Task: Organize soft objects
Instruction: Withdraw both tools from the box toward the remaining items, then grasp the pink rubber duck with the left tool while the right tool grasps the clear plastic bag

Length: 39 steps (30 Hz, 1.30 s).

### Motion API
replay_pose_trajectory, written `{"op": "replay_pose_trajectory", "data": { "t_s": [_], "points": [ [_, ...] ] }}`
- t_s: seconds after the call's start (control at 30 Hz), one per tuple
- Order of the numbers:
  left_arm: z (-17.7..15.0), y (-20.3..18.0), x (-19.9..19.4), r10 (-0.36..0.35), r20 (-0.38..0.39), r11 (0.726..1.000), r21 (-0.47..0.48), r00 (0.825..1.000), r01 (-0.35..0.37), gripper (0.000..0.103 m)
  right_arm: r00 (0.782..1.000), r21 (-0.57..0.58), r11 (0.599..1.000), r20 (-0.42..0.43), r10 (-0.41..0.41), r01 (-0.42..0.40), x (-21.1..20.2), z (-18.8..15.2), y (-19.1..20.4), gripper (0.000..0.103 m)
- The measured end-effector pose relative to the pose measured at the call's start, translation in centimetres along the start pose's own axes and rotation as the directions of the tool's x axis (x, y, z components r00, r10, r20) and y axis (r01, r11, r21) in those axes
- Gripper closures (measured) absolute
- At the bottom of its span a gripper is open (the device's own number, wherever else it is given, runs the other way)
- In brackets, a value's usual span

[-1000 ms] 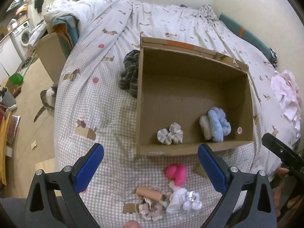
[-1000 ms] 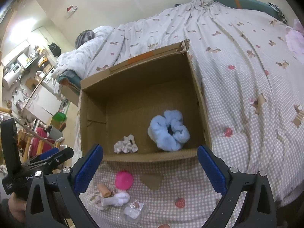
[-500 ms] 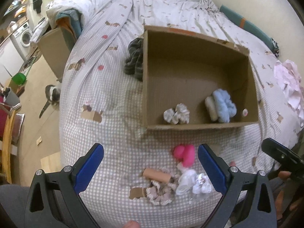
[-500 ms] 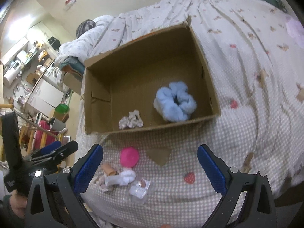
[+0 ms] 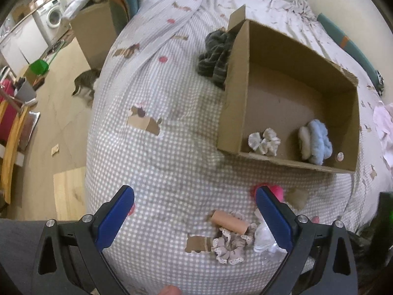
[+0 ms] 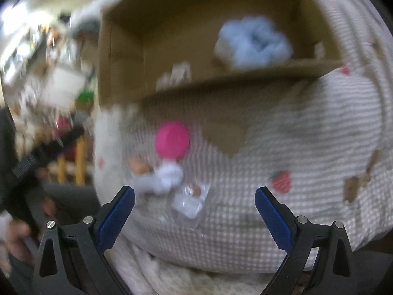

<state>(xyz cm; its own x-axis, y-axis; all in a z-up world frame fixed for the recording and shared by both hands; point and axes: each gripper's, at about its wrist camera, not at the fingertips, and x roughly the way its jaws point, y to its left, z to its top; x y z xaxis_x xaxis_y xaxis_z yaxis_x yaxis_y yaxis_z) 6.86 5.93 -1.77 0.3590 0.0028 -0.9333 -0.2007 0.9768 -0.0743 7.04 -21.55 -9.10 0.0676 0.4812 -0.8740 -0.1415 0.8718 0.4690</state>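
Observation:
A cardboard box lies open on the checked bedspread. Inside it are a blue fluffy scrunchie and a beige scrunchie; the blue one also shows in the blurred right wrist view. In front of the box lie a pink round object, a white soft object, a brown roll, a lacy beige scrunchie and a clear packet. My left gripper is open and empty above the bedspread, left of this pile. My right gripper is open and empty, just below the pile.
A dark striped cloth lies against the box's left side. A pink cloth lies at the right. Left of the bed are a second cardboard box, a cat on the wooden floor and a washing machine.
Both grippers have drawn back and down toward the near edge of the bed. The box now sits farther up in both views. The right wrist view has become motion-blurred.

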Motion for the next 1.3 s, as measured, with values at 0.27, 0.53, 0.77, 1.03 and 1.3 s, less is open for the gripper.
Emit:
{"op": "replay_pose_trajectory", "data": {
  "t_s": [0.27,0.53,0.77,1.03,1.3],
  "points": [
    [-0.7,1.2,2.1,0.008,-0.080,1.000,-0.018,0.997,-0.009,0.004,0.975,-0.239,0.956,-0.093,-0.200,0.173,5.8,-0.4,3.9,0.023],
    [-1.5,0.0,4.6,-0.069,-0.173,0.998,0.000,0.983,0.070,0.011,0.976,-0.266,0.946,-0.065,-0.210,0.186,5.3,-0.3,3.9,0.081],
    [-1.3,-3.7,5.5,-0.127,-0.176,0.989,0.052,0.976,0.138,0.015,0.987,-0.208,0.965,0.000,-0.162,0.158,2.2,-1.3,2.1,0.086],
    [-0.7,-9.5,7.8,-0.153,-0.189,0.971,0.153,0.970,0.183,0.018,0.987,-0.093,0.988,0.113,-0.114,0.124,-2.4,-1.9,-1.3,0.088],
    [-0.8,-12.2,10.6,-0.102,-0.223,0.965,0.213,0.970,0.151,0.063,0.984,-0.040,0.992,0.136,-0.114,0.121,-3.7,-2.1,-2.9,0.089]
  ]
}}
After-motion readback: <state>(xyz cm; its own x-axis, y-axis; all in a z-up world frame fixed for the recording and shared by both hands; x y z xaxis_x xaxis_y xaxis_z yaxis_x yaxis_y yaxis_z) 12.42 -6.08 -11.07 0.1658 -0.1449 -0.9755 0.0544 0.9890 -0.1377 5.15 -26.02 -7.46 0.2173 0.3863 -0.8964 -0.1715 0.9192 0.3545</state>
